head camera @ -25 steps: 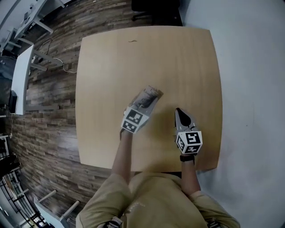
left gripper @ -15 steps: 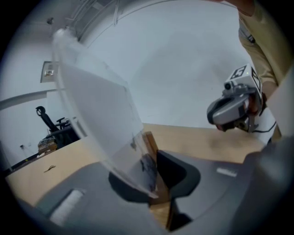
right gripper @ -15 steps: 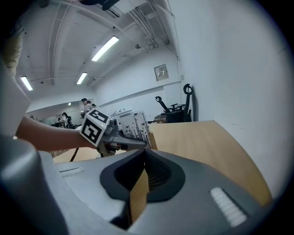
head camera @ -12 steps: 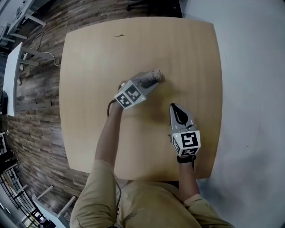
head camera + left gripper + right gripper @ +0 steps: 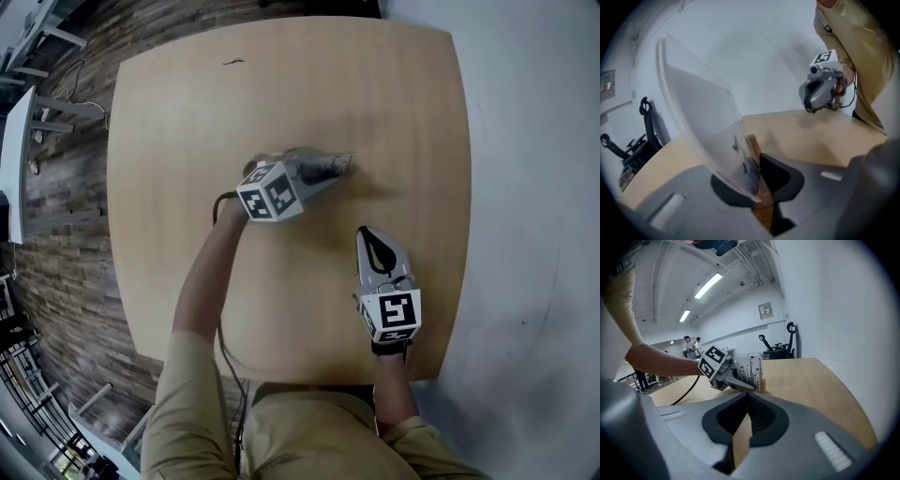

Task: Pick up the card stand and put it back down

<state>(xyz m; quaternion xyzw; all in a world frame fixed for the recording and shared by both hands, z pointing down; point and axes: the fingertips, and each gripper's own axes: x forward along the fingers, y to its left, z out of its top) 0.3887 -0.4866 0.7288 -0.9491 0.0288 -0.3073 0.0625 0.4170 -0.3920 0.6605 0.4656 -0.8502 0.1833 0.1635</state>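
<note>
**Head view:** The left gripper (image 5: 337, 169) reaches across the middle of the desk (image 5: 169, 112) and grips the card stand (image 5: 314, 156). The right gripper (image 5: 372, 236) rests nearer the person, well apart from the stand.

**Left gripper view:** The jaws are nearly closed, clamping the stand's lower edge. Its clear panel leans left above the jaws, with a wooden base strip between them.

**Right gripper view:** The jaws meet with nothing between them. The stand appears ahead, mid-desk, held by the left gripper.
</note>
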